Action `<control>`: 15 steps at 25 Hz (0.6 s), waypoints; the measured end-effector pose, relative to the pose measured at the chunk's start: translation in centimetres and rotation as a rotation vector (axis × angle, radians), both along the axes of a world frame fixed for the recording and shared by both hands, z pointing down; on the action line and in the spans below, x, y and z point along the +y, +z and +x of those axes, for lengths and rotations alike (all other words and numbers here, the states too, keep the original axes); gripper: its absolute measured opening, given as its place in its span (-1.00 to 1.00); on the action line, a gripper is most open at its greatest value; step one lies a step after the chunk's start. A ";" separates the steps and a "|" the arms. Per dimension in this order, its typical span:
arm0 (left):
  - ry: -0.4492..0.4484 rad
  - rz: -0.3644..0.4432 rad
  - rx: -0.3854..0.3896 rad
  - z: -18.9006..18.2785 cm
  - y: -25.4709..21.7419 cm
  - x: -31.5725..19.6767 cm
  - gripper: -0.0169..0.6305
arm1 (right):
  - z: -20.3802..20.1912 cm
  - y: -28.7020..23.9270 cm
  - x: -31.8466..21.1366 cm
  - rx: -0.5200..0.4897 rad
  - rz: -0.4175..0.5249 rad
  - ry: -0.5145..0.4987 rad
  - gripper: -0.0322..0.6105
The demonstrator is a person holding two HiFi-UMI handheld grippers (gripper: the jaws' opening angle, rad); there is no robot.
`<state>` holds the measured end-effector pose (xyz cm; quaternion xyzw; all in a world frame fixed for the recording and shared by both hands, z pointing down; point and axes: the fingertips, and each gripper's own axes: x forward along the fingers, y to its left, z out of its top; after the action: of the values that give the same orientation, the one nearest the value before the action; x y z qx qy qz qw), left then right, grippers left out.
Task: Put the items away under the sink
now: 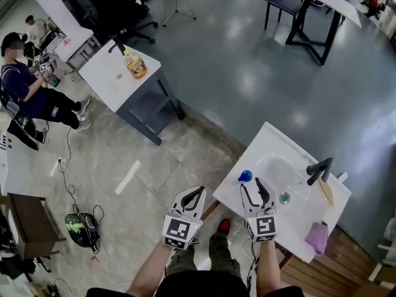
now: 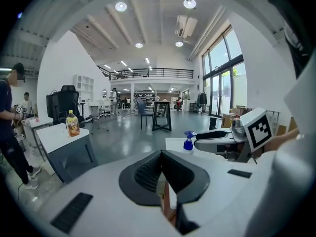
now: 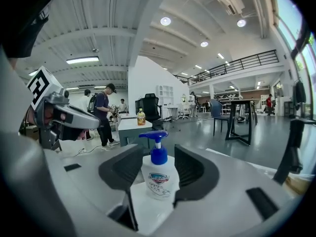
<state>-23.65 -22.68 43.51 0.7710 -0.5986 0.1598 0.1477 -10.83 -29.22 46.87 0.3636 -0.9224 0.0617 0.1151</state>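
Sink counter (image 1: 272, 142): one, white, with one black faucet (image 1: 318, 169).
Two grippers, both held low ahead of person on bare forearms, jaws pointing away.
Right gripper (image 1: 253, 189): over counter's near edge, jaws apart.
Left gripper (image 1: 193, 197): off counter's left side, above floor, jaws together, nothing between.
Soap pump bottle (image 3: 159, 177): one, blue top, upright on counter, framed between right jaws at their tips, not clamped.
Purple cloth (image 1: 317, 236): one, at counter's right end.
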 end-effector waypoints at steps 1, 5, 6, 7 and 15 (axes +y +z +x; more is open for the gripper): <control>-0.006 -0.002 -0.002 -0.2 0.0 -0.1 -0.93 | -0.2 0.1 -0.2 0.001 0.001 -0.005 -0.27; -0.021 -0.009 -0.002 -0.6 0.3 -0.4 -0.93 | -1.0 0.3 -0.9 -0.002 0.000 -0.026 -0.26; -0.024 -0.011 -0.002 -0.7 0.4 -0.4 -0.93 | -1.2 0.4 -1.1 -0.004 -0.002 -0.030 -0.26; -0.025 -0.015 -0.003 -0.8 0.5 -0.4 -0.93 | -1.4 0.4 -1.3 -0.006 -0.005 -0.034 -0.26; -0.050 -0.034 -0.007 -1.9 1.1 -0.3 -0.93 | -2.5 0.8 -2.2 -0.008 -0.010 -0.046 -0.26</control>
<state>-25.51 -22.96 44.59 0.7525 -0.6153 0.1691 0.1627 -13.32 -31.40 47.63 0.3416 -0.9305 0.0650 0.1148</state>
